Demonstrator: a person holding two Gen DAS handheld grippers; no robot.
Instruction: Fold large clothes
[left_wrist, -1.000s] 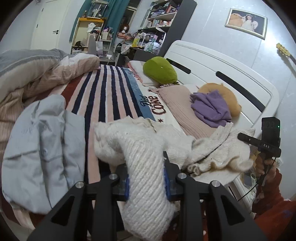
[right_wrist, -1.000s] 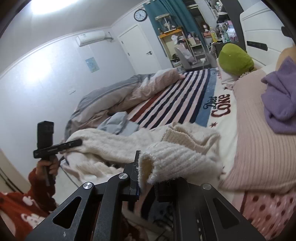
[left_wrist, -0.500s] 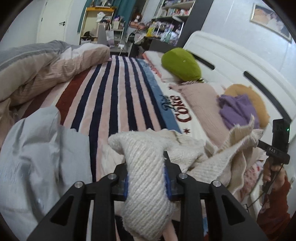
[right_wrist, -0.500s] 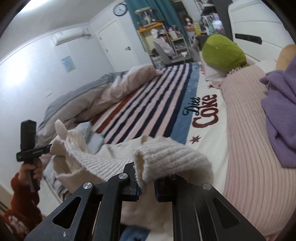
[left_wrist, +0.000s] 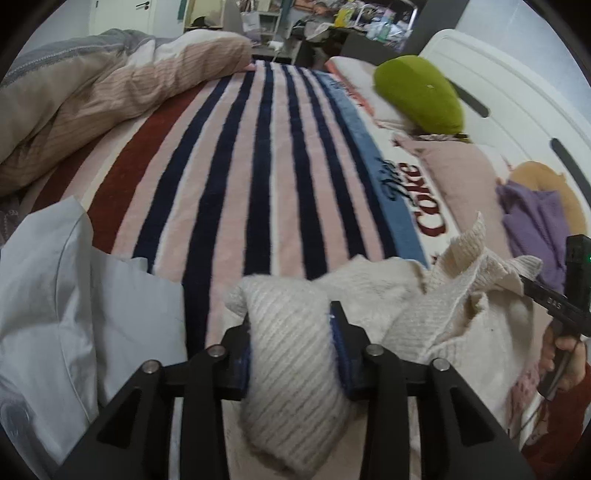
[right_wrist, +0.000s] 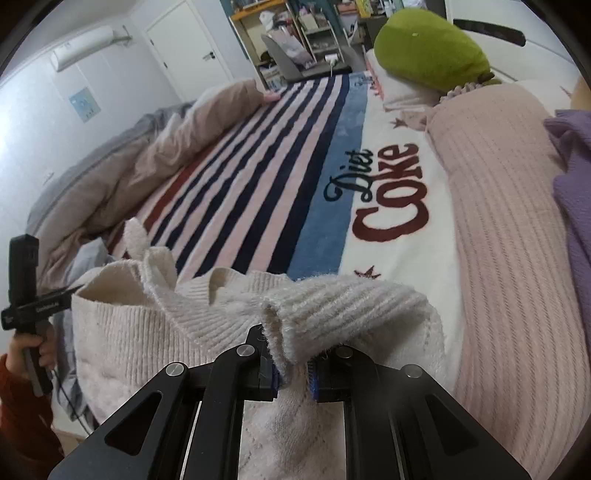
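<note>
A cream ribbed knit sweater (left_wrist: 424, 314) is held up between both grippers over the near edge of the striped blanket (left_wrist: 258, 166). My left gripper (left_wrist: 291, 332) is shut on a thick bunch of the sweater, which hangs down between the fingers. My right gripper (right_wrist: 293, 373) is shut on another edge of the sweater (right_wrist: 166, 332). The right gripper also shows at the right in the left wrist view (left_wrist: 565, 295). The left gripper shows at the left in the right wrist view (right_wrist: 26, 291).
A light grey garment (left_wrist: 74, 314) lies at the near left. A rumpled beige and grey duvet (left_wrist: 92, 92) lies at far left. A green cushion (left_wrist: 421, 96), pink pillow (right_wrist: 498, 221) and purple cloth (right_wrist: 576, 177) lie by the white headboard (left_wrist: 498, 85).
Both grippers have carried the sweater forward and up over the striped blanket. The sweater has lifted off the bed edge and hangs stretched between them.
</note>
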